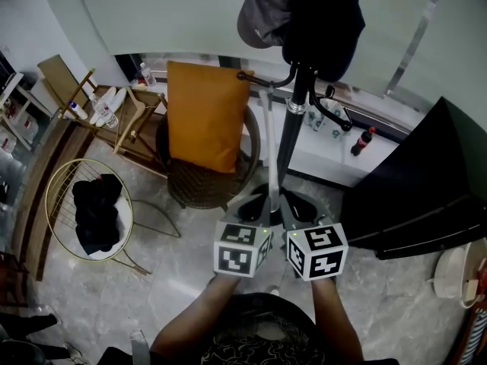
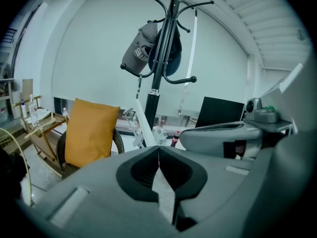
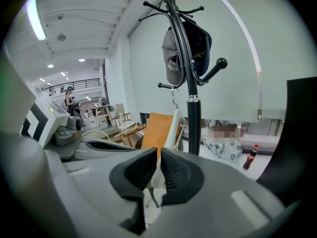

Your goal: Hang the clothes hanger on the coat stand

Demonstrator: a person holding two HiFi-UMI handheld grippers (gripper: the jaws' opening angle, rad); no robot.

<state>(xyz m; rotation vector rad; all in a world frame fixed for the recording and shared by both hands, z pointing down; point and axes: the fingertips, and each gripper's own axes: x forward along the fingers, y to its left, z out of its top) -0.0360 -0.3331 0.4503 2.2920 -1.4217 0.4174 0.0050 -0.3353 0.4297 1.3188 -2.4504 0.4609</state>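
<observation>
Left tongs point(image 1: 260, 204) and right tongs point(image 1: 295, 204) sit side by side in the head view, a white plastic clothes hanger point(image 1: 267, 135) rising from them just beside the black metal coat stand point(image 1: 291, 139); left gripper view, jaws pinch the hanger; right gripper view, jaws likewise pinch it.

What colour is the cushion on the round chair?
Mustard orange, plain; the square fabric cushion shows best in the head view.
</observation>
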